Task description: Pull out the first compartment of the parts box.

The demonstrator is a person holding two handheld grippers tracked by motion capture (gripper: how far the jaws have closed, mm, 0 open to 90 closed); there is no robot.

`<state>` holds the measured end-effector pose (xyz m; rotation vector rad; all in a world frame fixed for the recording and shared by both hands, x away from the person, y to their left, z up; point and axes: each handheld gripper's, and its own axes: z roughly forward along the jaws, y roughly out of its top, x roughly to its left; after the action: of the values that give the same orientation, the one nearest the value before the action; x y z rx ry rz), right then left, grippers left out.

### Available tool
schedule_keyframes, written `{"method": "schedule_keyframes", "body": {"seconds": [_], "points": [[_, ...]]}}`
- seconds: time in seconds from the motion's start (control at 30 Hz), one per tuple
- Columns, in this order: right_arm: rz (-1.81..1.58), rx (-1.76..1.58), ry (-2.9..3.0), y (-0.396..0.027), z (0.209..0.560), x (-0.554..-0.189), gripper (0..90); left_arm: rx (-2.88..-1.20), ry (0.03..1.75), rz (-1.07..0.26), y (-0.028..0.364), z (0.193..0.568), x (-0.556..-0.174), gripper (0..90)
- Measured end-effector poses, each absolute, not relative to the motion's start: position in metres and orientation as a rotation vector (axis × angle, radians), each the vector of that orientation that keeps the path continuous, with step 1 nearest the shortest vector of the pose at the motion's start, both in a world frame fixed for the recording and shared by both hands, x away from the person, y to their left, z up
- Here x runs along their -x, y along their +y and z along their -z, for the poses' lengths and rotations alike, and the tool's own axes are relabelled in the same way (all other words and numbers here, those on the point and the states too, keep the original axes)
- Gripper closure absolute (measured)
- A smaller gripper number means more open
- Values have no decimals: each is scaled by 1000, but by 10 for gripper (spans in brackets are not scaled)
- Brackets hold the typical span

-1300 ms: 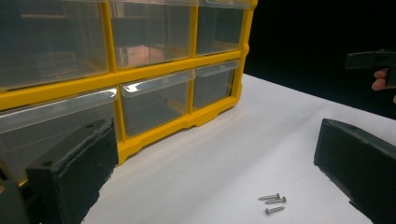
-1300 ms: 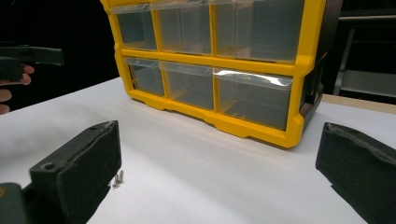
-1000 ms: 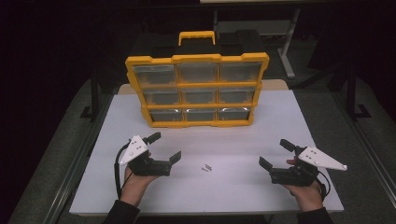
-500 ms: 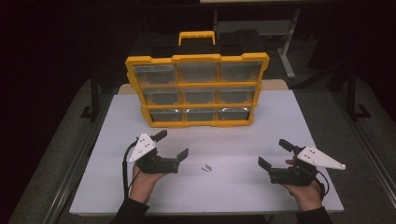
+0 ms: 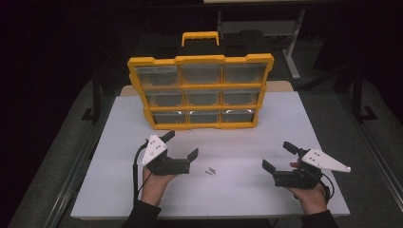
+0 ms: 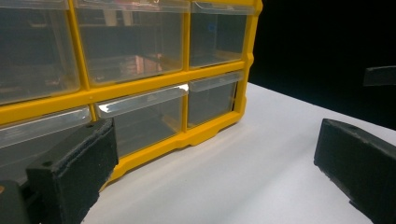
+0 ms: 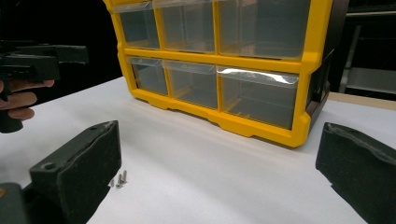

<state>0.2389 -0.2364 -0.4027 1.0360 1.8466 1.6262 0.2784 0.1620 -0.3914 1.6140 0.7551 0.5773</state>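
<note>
Plainly, both pairs of jaws stood wide apart and empty. Between the left gripper (image 5: 183, 145) and the right gripper (image 5: 277, 156) lay the small screws (image 5: 209, 170) on the white worktop (image 5: 285, 118), nearer the left. Tiny, hard and light, they would probably slip or roll; pinching one across its shank seemed best. The yellow drawer organiser (image 5: 201, 90) stood upright behind.

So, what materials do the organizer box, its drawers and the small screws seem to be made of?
Organizer box: yellow frame looks like moulded plastic, smooth and slightly glossy. Drawers: clear plastic, see-through with bright glare on the top edges. Screws: probably metal, tiny, grey and shiny, though too small to be sure.
</note>
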Motion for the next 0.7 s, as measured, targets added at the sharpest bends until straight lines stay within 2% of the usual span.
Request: {"method": "schedule_keyframes", "body": {"seconds": [0.7], "points": [[-1641, -1031, 1845, -236, 403, -241, 0, -1569, 835, -675, 144, 398, -281, 0]]}}
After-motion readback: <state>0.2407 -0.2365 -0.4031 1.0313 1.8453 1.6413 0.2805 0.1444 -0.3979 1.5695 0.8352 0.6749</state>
